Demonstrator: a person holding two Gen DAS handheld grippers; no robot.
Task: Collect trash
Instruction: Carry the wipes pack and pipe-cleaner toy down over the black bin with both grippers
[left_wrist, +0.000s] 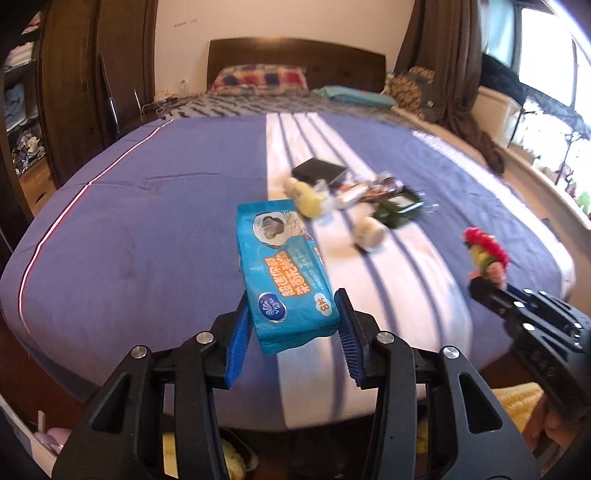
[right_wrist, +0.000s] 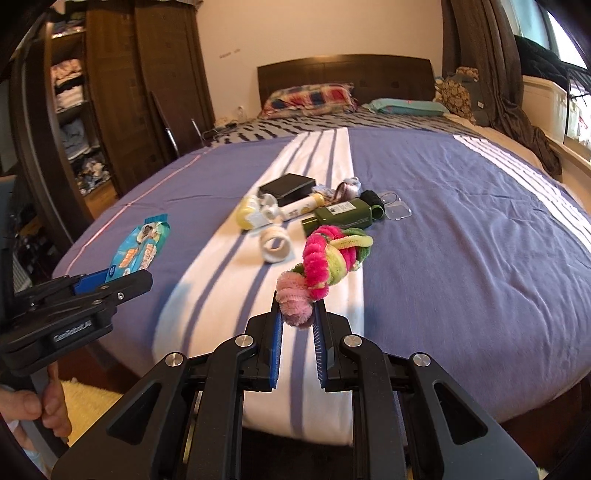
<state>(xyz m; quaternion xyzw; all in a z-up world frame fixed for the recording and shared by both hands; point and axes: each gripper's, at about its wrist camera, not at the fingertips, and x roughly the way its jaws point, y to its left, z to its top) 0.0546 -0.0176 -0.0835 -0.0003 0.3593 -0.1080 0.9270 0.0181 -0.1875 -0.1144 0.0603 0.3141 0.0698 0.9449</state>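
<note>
My left gripper (left_wrist: 291, 306) is shut on a blue wet-wipe pack (left_wrist: 282, 266) and holds it above the near part of the bed; the pack also shows in the right wrist view (right_wrist: 142, 249). My right gripper (right_wrist: 298, 308) is shut on a pink, green and yellow fuzzy twisted toy (right_wrist: 325, 258), held above the bed; the toy also shows in the left wrist view (left_wrist: 485, 254). On the bed lie a tape roll (right_wrist: 275, 247), a green bottle (right_wrist: 341, 218), a yellow bottle (right_wrist: 249, 212), a white tube (right_wrist: 301, 208) and a black box (right_wrist: 288, 186).
The bed has a purple cover (right_wrist: 461, 221) with white stripes and pillows (right_wrist: 308, 98) at the headboard. A clear plastic blister (right_wrist: 395, 206) lies beside the green bottle. A wardrobe (right_wrist: 110, 92) stands left, a window sill (right_wrist: 554, 110) right. A yellow rug (right_wrist: 88, 406) lies on the floor.
</note>
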